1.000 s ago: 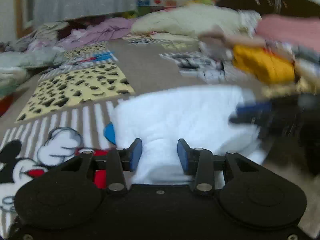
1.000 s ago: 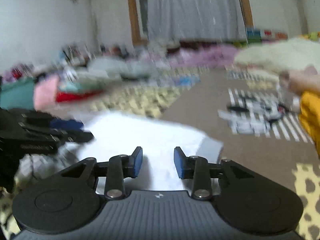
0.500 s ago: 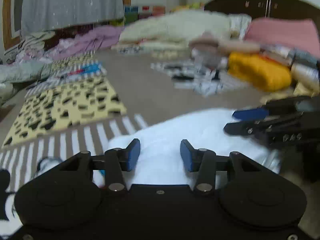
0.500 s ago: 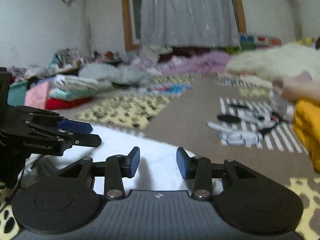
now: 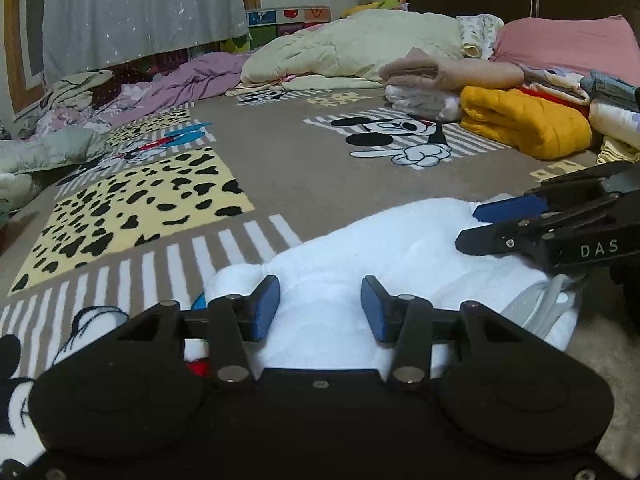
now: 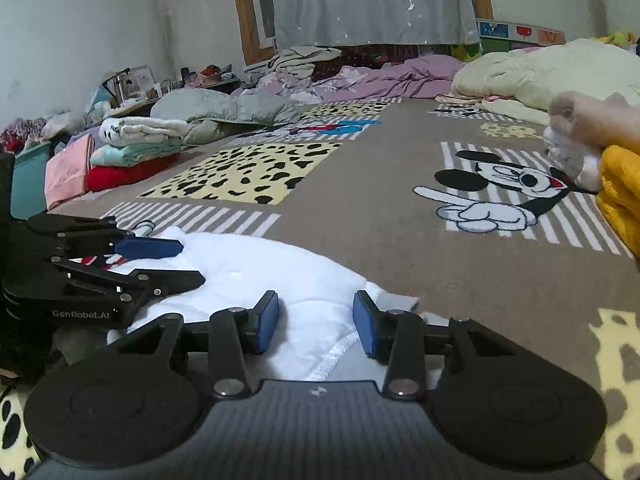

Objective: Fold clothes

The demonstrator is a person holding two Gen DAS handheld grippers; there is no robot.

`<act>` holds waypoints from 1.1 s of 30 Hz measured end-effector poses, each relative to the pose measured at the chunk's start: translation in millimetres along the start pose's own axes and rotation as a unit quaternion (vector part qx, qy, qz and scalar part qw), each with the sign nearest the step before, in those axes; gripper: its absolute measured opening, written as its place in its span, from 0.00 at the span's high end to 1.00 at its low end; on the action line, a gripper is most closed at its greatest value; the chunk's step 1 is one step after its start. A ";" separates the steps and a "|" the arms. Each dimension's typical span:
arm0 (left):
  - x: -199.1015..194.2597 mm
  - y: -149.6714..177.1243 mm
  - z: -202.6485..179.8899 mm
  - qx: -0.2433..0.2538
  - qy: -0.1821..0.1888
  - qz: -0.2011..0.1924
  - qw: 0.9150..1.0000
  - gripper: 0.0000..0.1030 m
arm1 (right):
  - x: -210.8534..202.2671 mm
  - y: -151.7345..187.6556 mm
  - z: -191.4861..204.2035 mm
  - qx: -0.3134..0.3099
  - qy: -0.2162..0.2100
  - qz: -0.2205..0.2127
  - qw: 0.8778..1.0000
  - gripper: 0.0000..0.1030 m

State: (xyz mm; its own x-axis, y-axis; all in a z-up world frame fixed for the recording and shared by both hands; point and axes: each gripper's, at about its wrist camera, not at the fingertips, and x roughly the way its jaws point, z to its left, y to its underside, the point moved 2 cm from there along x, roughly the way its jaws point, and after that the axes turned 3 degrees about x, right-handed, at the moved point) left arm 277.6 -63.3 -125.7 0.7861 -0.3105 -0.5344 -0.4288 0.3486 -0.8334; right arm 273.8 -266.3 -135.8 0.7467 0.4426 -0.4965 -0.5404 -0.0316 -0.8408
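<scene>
White fleece garment (image 5: 400, 264) flat on cartoon-print blanket (image 5: 280, 168), left gripper (image 5: 320, 308) and right gripper (image 6: 316, 322) both spread wide just above it, gripping nothing, yellow folded top (image 5: 524, 124) beyond, cream duvet (image 5: 352, 46) farthest.

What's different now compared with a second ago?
Both views have steadied and dropped lower toward the white garment, which now lies flat on the patterned blanket. The left hand-held gripper and right hand-held gripper stayed open throughout, gripping nothing. The folded piles behind are unchanged.

"DAS" on right gripper (image 5: 504, 224); "GenRobot.AI" on left gripper (image 6: 176, 260)
</scene>
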 end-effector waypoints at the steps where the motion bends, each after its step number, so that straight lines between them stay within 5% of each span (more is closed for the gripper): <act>1: -0.9 0.6 -0.8 0.001 -0.004 -0.001 1.000 0.58 | -0.2 0.1 1.0 -0.002 0.003 0.000 1.000 0.60; 6: -22.5 8.6 -2.8 -0.008 -0.025 -0.009 1.000 0.55 | -3.1 1.4 5.9 -0.003 0.020 -0.004 1.000 0.59; 10: -41.9 15.8 -4.1 -0.018 -0.042 -0.016 0.999 0.34 | -9.9 3.6 12.3 -0.004 0.042 -0.010 0.999 0.59; 19: -80.1 29.9 -9.7 -0.036 -0.075 -0.026 0.996 0.34 | -28.8 9.5 17.2 -0.002 0.075 -0.011 0.997 0.48; 23: -85.1 34.5 -4.5 -0.083 -0.061 -0.014 0.995 0.34 | -35.3 12.8 13.5 0.004 0.085 -0.003 0.996 0.30; 25: -86.0 37.4 -0.3 -0.113 -0.052 -0.002 0.992 0.27 | -37.1 14.3 7.6 0.021 0.083 0.003 0.996 0.29; 33: -88.0 52.1 7.1 -0.169 -0.018 0.028 0.985 0.26 | -40.9 18.0 0.2 0.047 0.078 0.013 0.996 0.26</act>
State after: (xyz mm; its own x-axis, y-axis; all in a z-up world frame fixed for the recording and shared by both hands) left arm 189.2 -11.5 -121.1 0.7691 -0.2660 -0.5811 -0.5914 0.0485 -0.8049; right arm 233.4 -284.8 -130.6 0.7787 0.2974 -0.5523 -0.5895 0.0460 -0.8064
